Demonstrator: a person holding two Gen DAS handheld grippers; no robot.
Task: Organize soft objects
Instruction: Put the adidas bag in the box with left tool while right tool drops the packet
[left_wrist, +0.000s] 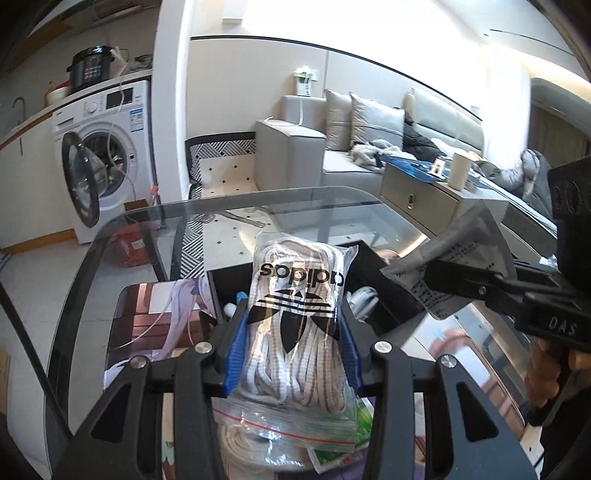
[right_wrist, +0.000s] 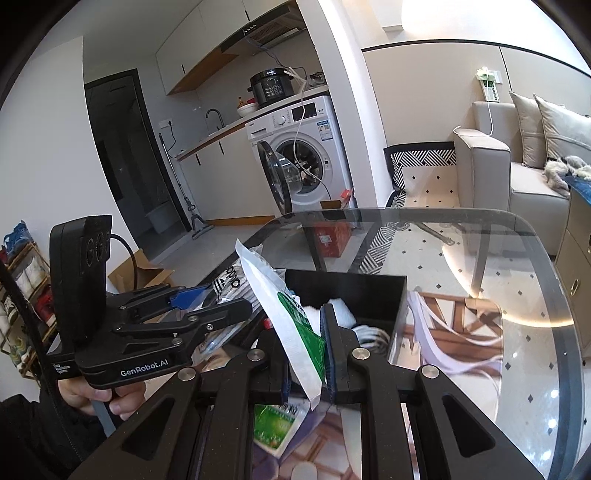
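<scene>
A slippery bag of white laces (left_wrist: 295, 325) is pinched by the left gripper (left_wrist: 291, 347). A thin green-and-white packet (right_wrist: 295, 332) is pinched by the right gripper (right_wrist: 304, 354). Either could be dropped beside the black box (right_wrist: 369, 291) if squeezed too loosely.

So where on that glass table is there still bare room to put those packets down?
Bare glass lies beyond the black box, out to the table's far rim, and along its right edge. It is crowded in the box and below the fingers, where more packets lie.

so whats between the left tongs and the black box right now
Only what the left tongs grip: a clear adidas bag of laces, reaching over the black box. No bare stretch shows between them in the left wrist view.
</scene>
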